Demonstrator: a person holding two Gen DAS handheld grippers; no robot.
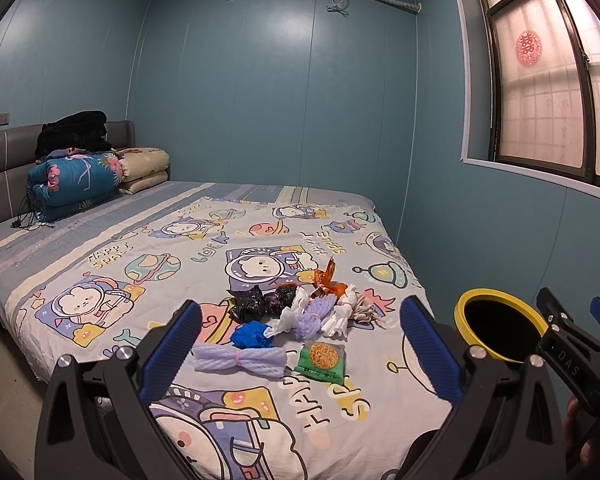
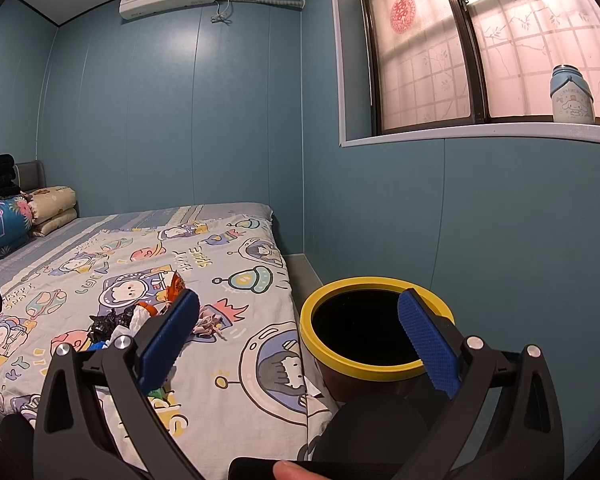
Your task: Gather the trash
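Note:
A pile of trash lies on the bed's cartoon quilt point(image 1: 140, 256): black crumpled bags point(image 1: 250, 302), a blue wad point(image 1: 250, 334), white tissues point(image 1: 336, 316), an orange wrapper point(image 1: 326, 280), a purple foam net point(image 1: 240, 360) and a green snack packet point(image 1: 322, 360). A yellow-rimmed black bin point(image 1: 496, 320) stands beside the bed at the right; it also shows in the right wrist view point(image 2: 376, 328). My left gripper point(image 1: 300, 344) is open and empty, just short of the pile. My right gripper point(image 2: 300, 336) is open and empty, between the bed edge and the bin.
Folded quilts point(image 1: 76, 180) and a black blanket point(image 1: 76, 130) are stacked at the headboard. A blue wall runs along the bed's far side. A window sill point(image 2: 500, 132) holds a bottle point(image 2: 572, 94). The trash pile also shows in the right wrist view point(image 2: 112, 324).

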